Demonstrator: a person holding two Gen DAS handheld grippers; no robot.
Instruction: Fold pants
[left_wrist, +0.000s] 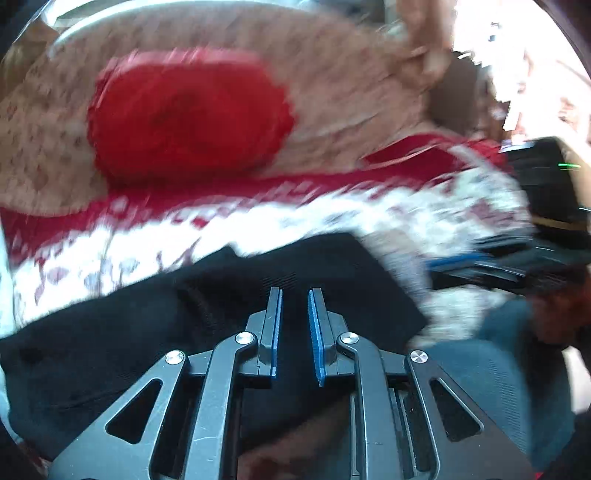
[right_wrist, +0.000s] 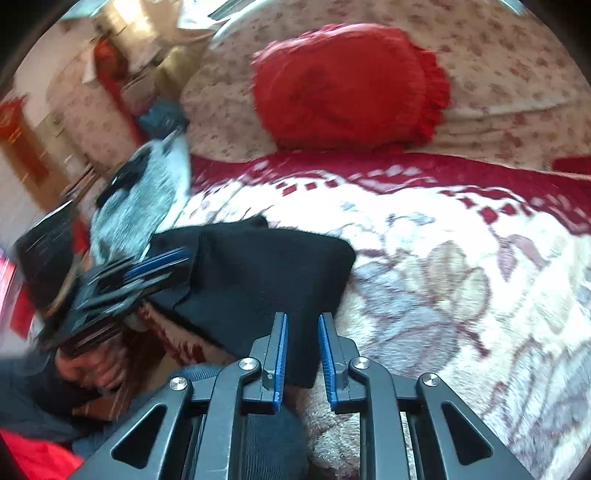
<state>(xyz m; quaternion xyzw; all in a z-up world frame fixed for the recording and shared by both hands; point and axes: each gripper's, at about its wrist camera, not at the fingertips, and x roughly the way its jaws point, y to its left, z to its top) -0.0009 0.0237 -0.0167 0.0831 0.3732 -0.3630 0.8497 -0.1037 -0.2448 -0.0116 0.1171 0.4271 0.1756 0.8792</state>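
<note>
Right now the black pants (right_wrist: 255, 266) lie bunched on the bed (right_wrist: 443, 277), just ahead-left of the right gripper (right_wrist: 303, 354), its long axis running leftward toward the left gripper (left_wrist: 295, 332). Both sets of jaws stand narrow and empty, a slim gap showing.

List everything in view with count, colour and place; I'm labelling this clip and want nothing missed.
pants: one, black, bunched on the blanket's near edge
cushion: one, red, frilled, behind the blanket
blanket: one, white floral with red border, covering the bed
sheet: one, beige patterned, under the cushion
left gripper: one, black with blue pads, over the pants, narrow gap
right gripper: one, same colours, at the pants' edge, narrow gap
</note>
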